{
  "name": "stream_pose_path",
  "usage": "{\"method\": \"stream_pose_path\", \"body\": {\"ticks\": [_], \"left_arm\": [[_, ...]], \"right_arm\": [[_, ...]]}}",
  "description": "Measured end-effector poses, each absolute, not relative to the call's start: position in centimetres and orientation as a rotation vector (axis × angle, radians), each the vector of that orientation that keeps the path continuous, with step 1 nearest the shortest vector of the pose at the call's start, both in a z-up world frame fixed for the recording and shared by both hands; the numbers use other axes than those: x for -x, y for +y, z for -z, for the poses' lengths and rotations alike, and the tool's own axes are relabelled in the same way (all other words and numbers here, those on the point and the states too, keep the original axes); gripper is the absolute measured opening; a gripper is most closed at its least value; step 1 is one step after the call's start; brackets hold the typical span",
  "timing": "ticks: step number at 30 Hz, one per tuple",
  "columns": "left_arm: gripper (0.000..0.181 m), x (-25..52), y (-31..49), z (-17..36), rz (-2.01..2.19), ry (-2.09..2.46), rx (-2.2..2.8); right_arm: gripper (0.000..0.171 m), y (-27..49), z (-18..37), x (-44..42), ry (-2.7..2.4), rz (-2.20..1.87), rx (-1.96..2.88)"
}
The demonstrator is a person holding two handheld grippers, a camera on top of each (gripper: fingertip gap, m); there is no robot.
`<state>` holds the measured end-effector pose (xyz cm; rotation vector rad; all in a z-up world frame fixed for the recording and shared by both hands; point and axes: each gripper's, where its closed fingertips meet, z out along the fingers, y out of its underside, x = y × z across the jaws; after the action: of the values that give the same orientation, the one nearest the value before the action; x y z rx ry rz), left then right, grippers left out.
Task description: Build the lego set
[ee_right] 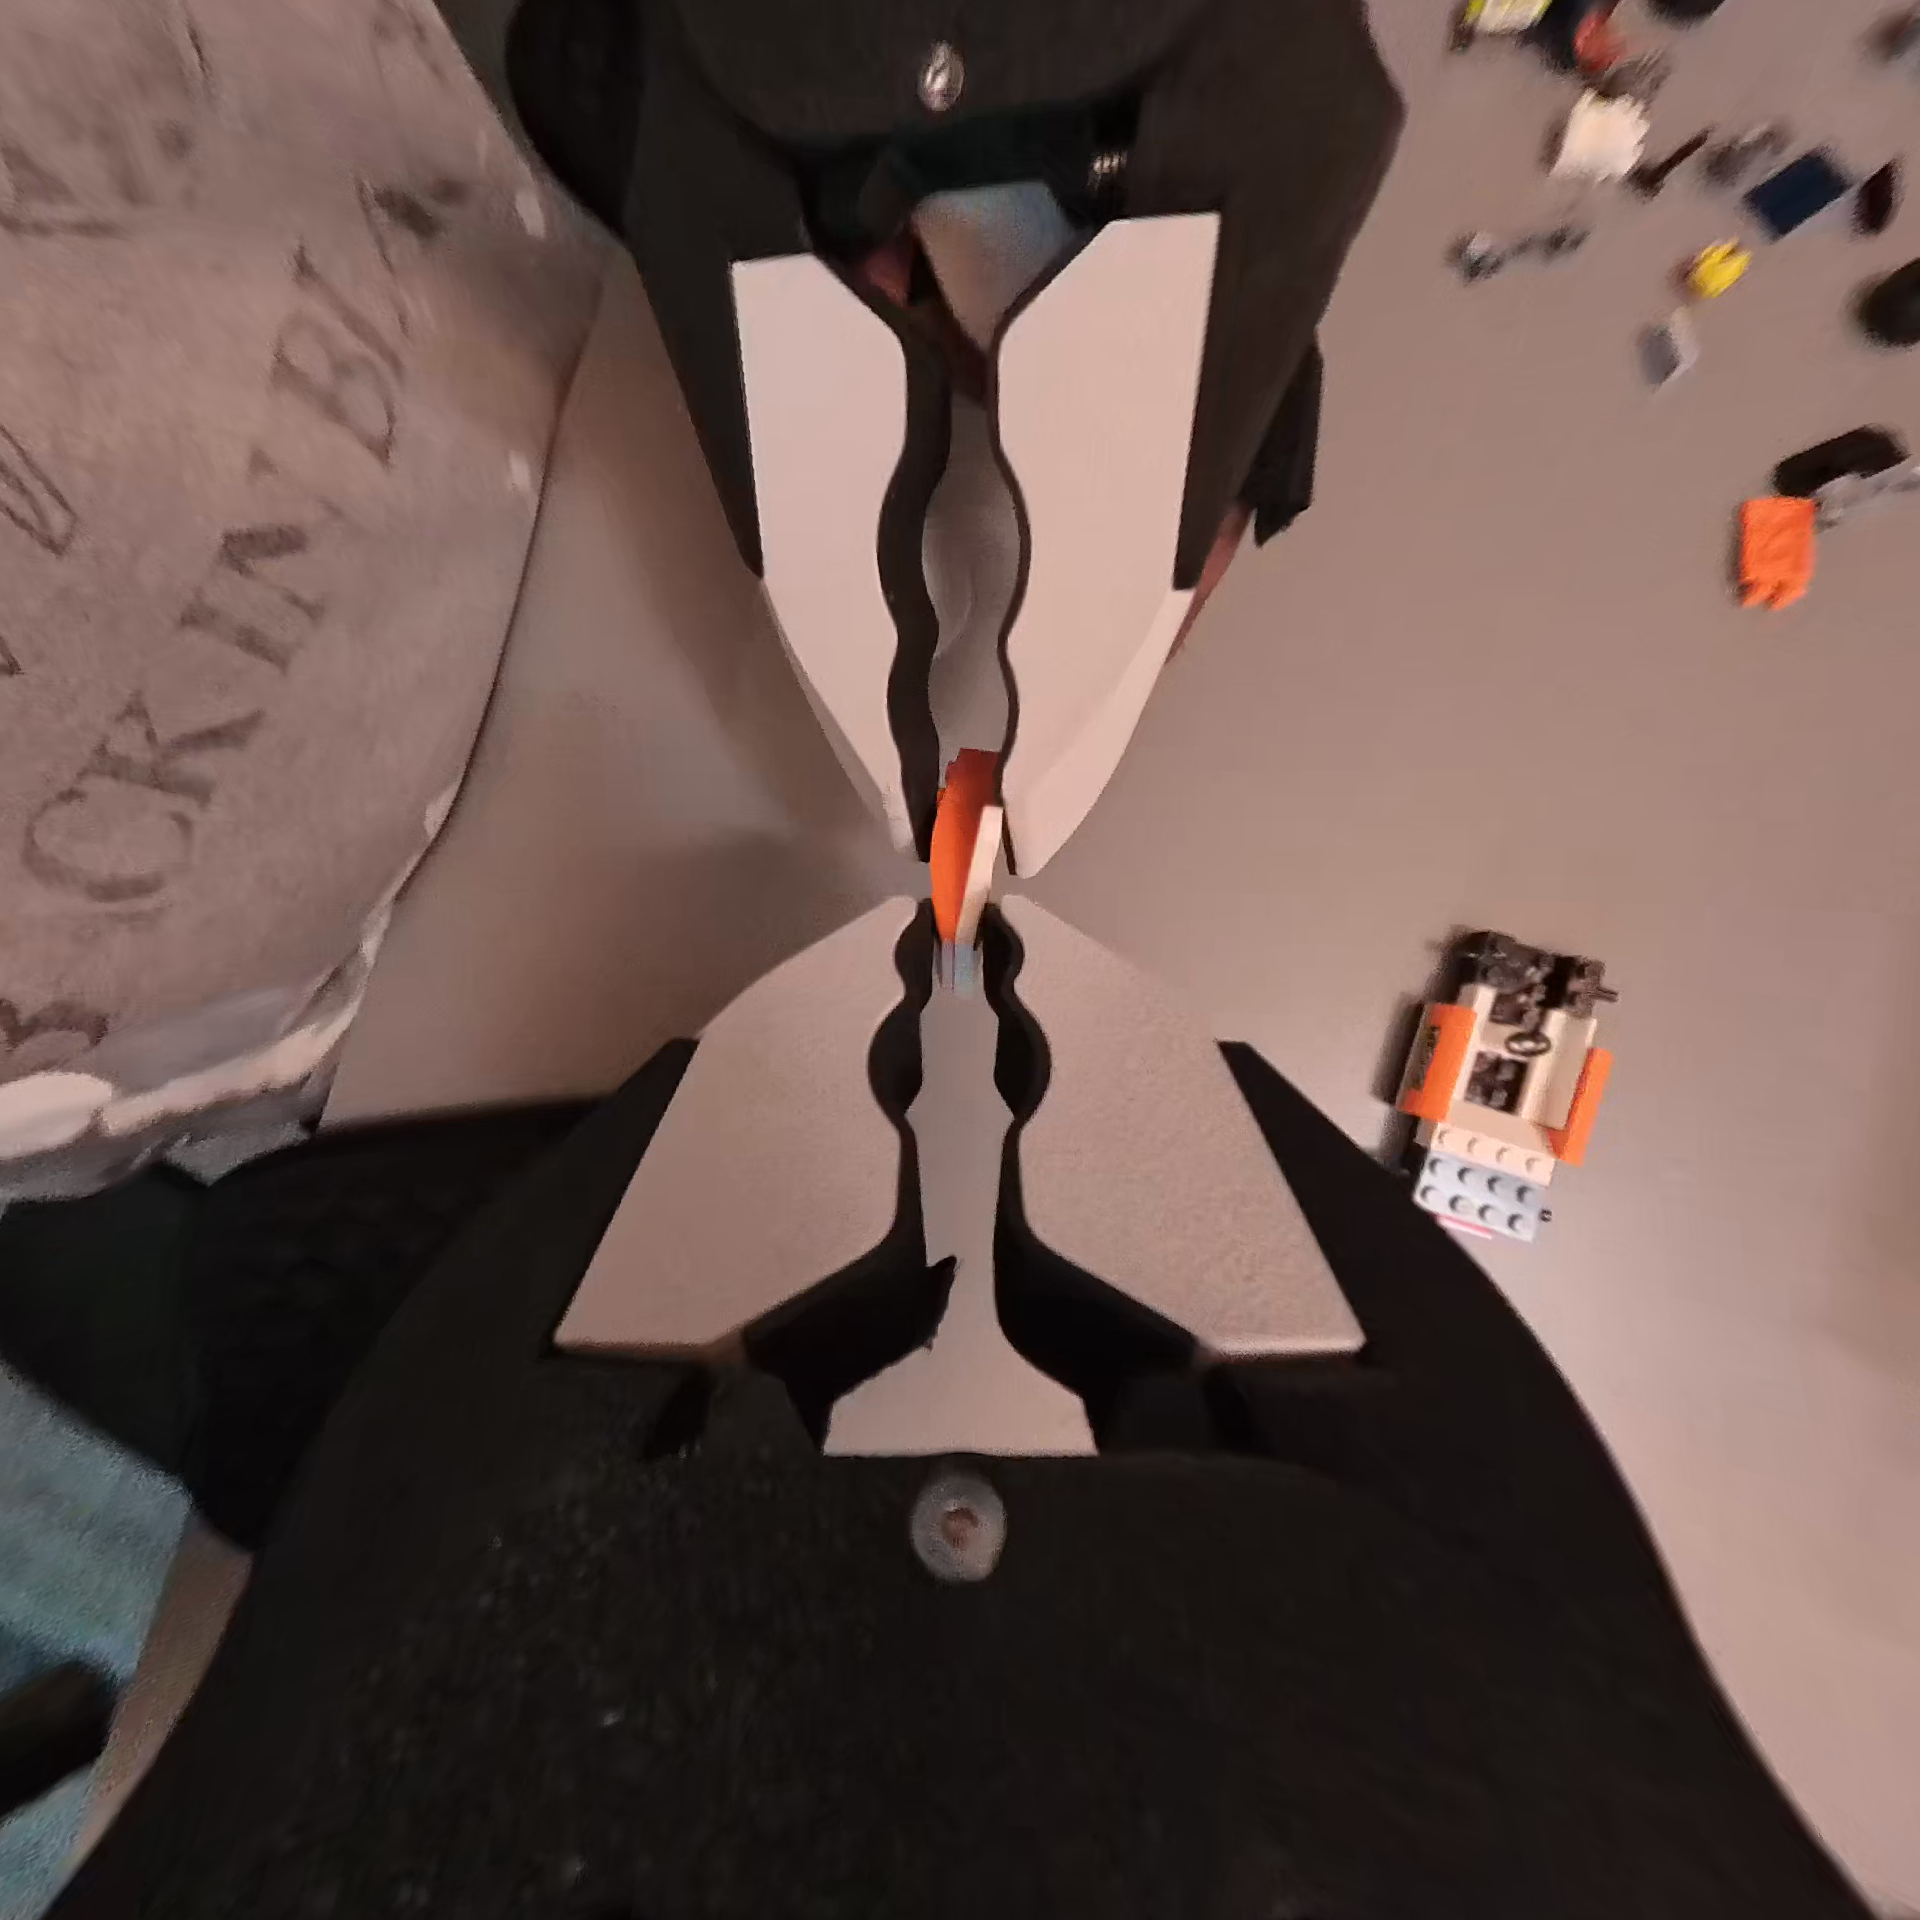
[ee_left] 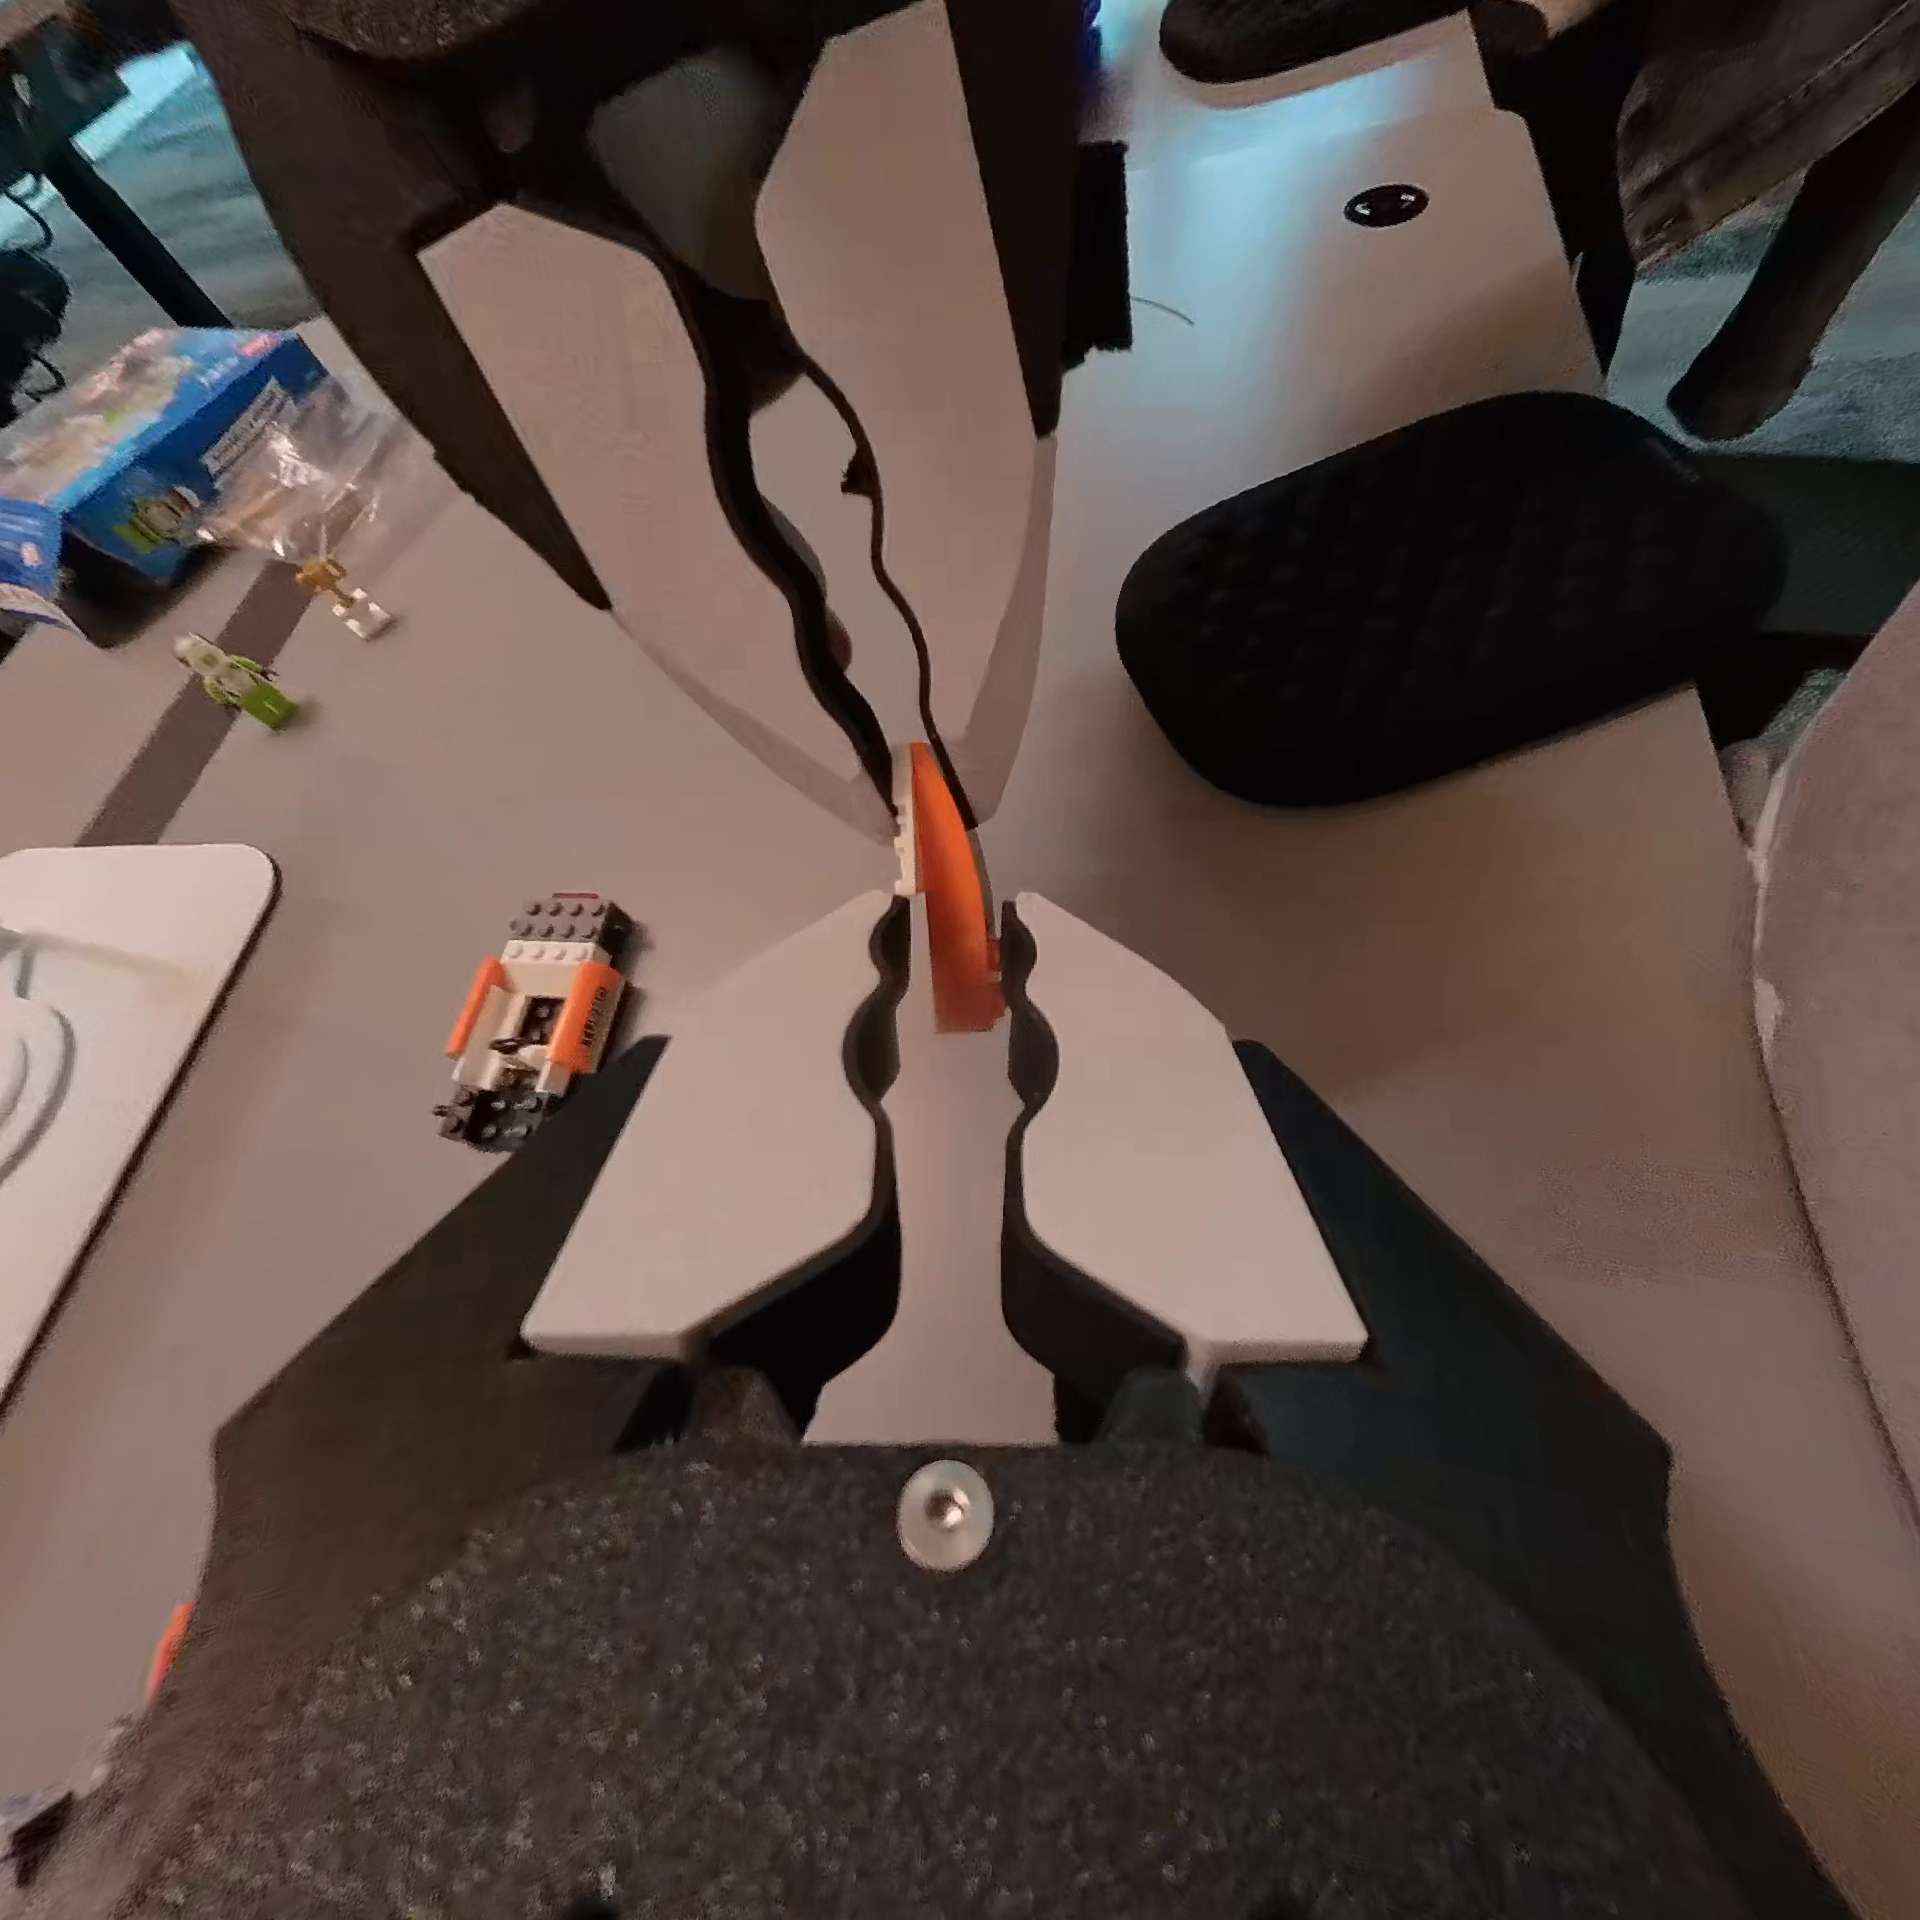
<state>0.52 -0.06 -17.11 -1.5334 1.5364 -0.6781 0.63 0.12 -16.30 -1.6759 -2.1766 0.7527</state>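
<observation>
An orange curved piece with a white plate on it is held in the air between my two grippers, which meet tip to tip. My left gripper comes from below in the left wrist view and is shut on its lower end. My right gripper comes from above and is shut on the upper end. The right wrist view shows the same piece between my right gripper and my left gripper. A partly built orange, white and grey model lies on the table, and shows again in the right wrist view.
A minifigure and a small gold and white piece stand at the far left, near a blue box. A white board lies at the left. Loose pieces and an orange brick are scattered. A black chair seat is at the table edge. The tips of both grippers are at nearly the same place. The orange brick is about 25 centimetres from both grippers' fingertips.
</observation>
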Motion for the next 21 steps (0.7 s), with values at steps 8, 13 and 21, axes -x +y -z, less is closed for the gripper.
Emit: {"method": "stream_pose_path", "body": {"ticks": [8, 13, 21], "left_arm": [[0.014, 0.1, 0.4, 17.0, 0.827, 1.421, 1.615], [0.011, 1.0, 2.1, 14.4, 1.06, 1.126, 1.588], [0.011, 1.2, 2.8, 12.0, 1.299, 0.923, 1.475]], "right_arm": [[0.009, 0.6, 16.6, 0.1, -2.24, -0.748, 1.737], [0.015, 2.4, 14.0, 1.4, -1.851, -1.006, 1.695], [0.022, 3.1, 11.3, 1.9, -1.078, -1.444, 1.463]]}}
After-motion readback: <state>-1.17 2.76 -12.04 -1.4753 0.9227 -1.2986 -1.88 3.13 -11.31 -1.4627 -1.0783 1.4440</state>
